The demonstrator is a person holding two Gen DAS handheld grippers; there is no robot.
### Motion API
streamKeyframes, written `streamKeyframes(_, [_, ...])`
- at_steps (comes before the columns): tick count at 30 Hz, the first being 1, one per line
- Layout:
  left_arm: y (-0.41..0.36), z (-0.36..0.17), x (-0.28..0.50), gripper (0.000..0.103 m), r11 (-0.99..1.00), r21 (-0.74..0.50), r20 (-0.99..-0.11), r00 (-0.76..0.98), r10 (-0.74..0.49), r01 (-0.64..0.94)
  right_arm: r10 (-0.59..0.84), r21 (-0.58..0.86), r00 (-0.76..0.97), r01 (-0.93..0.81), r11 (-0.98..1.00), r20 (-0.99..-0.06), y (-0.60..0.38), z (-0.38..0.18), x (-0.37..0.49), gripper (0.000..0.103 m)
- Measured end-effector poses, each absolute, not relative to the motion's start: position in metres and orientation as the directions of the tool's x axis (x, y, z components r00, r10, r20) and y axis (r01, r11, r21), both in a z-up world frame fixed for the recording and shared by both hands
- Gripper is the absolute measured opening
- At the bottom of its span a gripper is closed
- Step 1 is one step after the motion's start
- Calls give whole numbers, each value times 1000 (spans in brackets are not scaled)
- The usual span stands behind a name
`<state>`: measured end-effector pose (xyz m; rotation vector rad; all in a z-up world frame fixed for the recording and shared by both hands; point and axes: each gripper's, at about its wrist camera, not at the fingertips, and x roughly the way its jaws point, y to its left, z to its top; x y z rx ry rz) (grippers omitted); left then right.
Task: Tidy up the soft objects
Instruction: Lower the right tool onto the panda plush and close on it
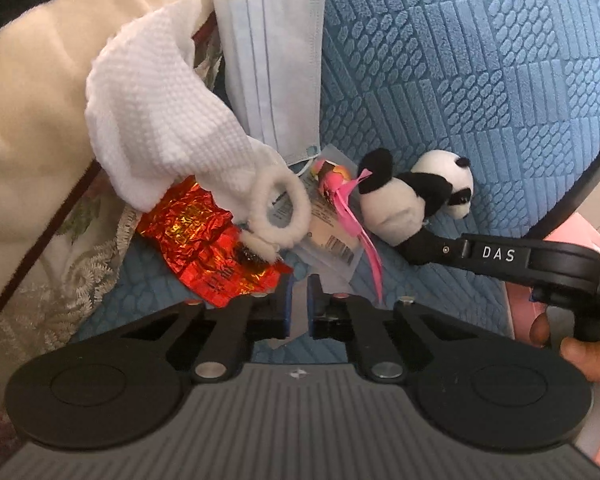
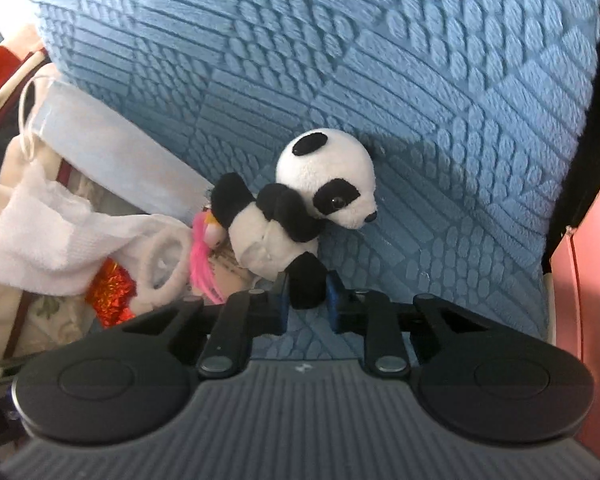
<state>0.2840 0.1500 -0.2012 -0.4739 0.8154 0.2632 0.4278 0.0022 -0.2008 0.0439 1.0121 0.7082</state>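
Panda [image 2: 300, 208] leg pinched in right gripper [image 2: 308, 292].

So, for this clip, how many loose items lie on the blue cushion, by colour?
White: 2, textured white cloth, fluffy white hair ring
Black-and-white: 1, plush panda
Light blue: 1, pleated face mask
Red: 1, crinkled foil wrapper
Pink: 1, pink-ribboned trinket
Total: 6

Brightness: even daylight is seen in both views.
Glare: the red foil wrapper [image 1: 214, 248] glints at centre left.
Shadow: soft shade is cast beside the panda toy [image 2: 300, 208].
Distortion: edges are bowed and corners blackened.
Blur: left edge of the right wrist view is softened.
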Motion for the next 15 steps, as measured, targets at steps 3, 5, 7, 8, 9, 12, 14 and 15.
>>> streamKeyframes(3, [146, -201, 284, 5, 871, -296, -744, 667, 48, -393, 556, 325, 340, -541, 776, -759, 0, -193, 424, 21])
streamKeyframes(5, [146, -200, 283, 5, 871, -299, -737, 674, 49, -390, 545, 305, 353, -546, 780, -761, 0, -188, 421, 20])
streamKeyframes(7, [146, -198, 282, 4, 869, -307, -732, 679, 44, -388, 540, 294, 364, -549, 783, -759, -1, -185, 419, 19])
streamKeyframes(8, [147, -198, 282, 4, 868, -313, -730, 683, 40, -385, 539, 292, 366, -549, 783, -758, -2, -183, 418, 19])
streamKeyframes(9, [147, -197, 281, 4, 867, -317, -728, 684, 37, -384, 540, 291, 366, -551, 782, -758, -3, -181, 417, 19])
streamKeyframes(12, [148, -194, 279, 4, 864, -330, -722, 691, 29, -381, 538, 282, 372, -556, 782, -756, -9, -174, 413, 18])
streamKeyframes(14, [149, -192, 276, 4, 861, -342, -716, 697, 20, -376, 532, 280, 380, -547, 789, -757, -16, -170, 410, 18])
streamKeyframes(15, [148, -191, 275, 4, 861, -345, -714, 700, 17, -373, 528, 278, 384, -542, 793, -758, -18, -167, 408, 18])
